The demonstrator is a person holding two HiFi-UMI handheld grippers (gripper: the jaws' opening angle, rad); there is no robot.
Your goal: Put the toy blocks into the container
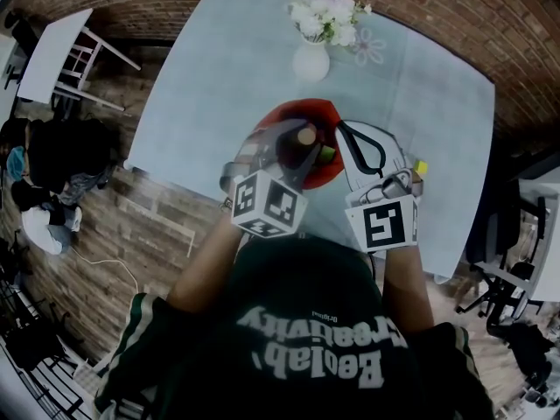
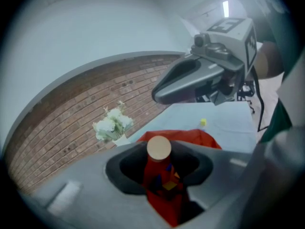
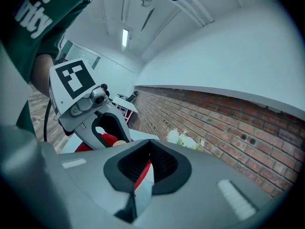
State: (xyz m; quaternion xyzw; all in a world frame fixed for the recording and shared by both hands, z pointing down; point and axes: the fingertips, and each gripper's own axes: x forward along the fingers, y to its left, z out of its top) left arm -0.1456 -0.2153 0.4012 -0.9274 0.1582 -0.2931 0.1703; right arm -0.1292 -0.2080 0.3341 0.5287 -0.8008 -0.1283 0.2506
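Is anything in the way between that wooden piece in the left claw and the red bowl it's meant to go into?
Nothing visible is. The left gripper holds the round-ended block right over the open mouth of the red container, where other blocks already lie. The right gripper grips its rim, off to the side.

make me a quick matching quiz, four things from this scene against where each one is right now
Things:
1. round wooden block
2. small yellow block
3. white flowers
4. red container

Places:
A. in the white vase
B. gripped in the left tool
C. loose on the table, apart from the container
D. under the left tool, with coloured blocks inside

Pairs: 1-B, 2-C, 3-A, 4-D
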